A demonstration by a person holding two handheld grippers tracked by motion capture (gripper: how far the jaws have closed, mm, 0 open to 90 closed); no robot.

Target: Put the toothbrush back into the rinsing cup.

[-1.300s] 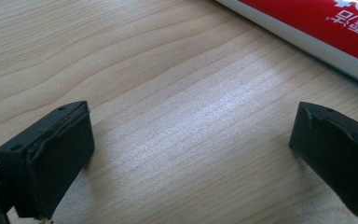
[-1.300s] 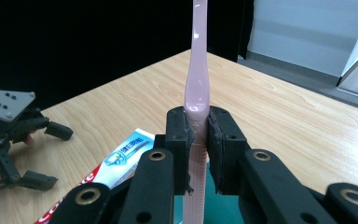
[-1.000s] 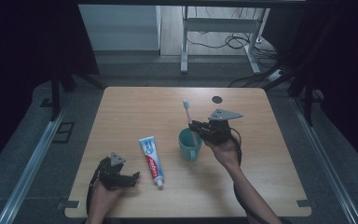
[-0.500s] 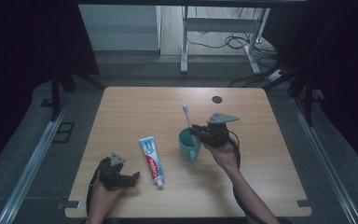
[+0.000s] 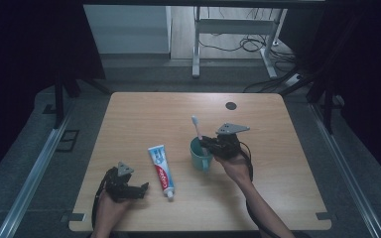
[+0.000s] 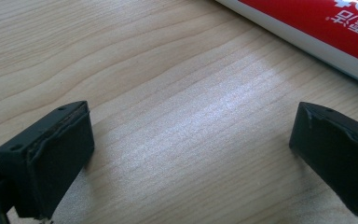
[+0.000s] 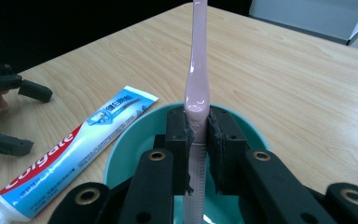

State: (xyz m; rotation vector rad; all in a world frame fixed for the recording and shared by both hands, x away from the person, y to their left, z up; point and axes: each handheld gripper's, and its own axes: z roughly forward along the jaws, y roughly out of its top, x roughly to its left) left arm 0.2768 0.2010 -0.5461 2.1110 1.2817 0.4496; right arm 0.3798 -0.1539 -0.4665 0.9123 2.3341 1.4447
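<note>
A pink toothbrush (image 7: pixel 199 70) stands upright with its lower end inside a teal cup (image 7: pixel 121 154), and my right gripper (image 7: pixel 199 135) is shut on its handle just above the rim. From above, the toothbrush (image 5: pixel 196 128) rises out of the cup (image 5: pixel 200 154) with the right gripper (image 5: pixel 214 144) at the cup's right side. A toothpaste tube (image 5: pixel 160 169) lies flat left of the cup, its cap toward the front edge. My left gripper (image 5: pixel 140 190) rests open on the table left of the tube. Between its spread jaws is bare wood, with the red tube (image 6: pixel 317 32) just beyond.
The wooden table (image 5: pixel 144 119) has a small round black grommet (image 5: pixel 230 105) near its back right. The back half and the right side of the tabletop hold nothing. Table legs and cables lie on the floor beyond the far edge.
The right gripper has lowered slightly with the toothbrush, so the brush sits deeper in the cup. The left gripper and the toothpaste tube have stayed put.
</note>
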